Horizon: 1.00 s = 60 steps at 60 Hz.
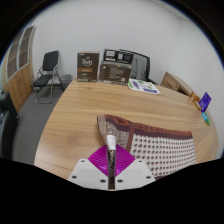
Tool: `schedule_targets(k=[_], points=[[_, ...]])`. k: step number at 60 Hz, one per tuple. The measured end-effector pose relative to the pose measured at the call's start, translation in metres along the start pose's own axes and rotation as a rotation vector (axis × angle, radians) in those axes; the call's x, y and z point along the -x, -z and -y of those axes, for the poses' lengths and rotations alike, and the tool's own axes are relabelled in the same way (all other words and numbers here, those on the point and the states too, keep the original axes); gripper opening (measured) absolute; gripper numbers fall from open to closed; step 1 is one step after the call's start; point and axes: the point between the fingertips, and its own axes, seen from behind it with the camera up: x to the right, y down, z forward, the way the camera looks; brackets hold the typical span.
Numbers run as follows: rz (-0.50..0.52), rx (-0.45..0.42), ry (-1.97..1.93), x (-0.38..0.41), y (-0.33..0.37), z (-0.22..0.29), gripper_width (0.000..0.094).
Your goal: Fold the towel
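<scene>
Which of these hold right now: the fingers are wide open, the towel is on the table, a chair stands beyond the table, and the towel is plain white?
1. The fingers are wide open. False: they are closed on the towel's near edge.
2. The towel lies on the wooden table. True.
3. A black chair stands beyond the table. True.
4. The towel is plain white. False: it is patterned, with a dark red border.
</scene>
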Motion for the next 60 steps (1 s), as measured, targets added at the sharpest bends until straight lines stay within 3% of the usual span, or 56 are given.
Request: schedule_targets(k=[6,17,25,32,38,47,49,60], points=[[0.083,-0.018,-0.078,0.01,0.018,0.017,0.0047],[0.291,-0.153,-0.285,0.015,0.08,0.094,0.0047],[0.266,-0.189,-0.378,-0.046,0.088,0.101,0.0047],[0.195,-0.12,-0.395,-0.105,0.058,0.053,0.0075],[0.146,-0.038,-0.394,-0.143,0.038,0.015,0.0205],[0.08,0.012,-0.324,-0.197,0.035,-0.016,0.084],[0.077,0.012,-0.303,-0.204,0.039,-0.018,0.0873],[0.115,-0.018,-0.183,-0.218,0.075,-0.014,0.0856]])
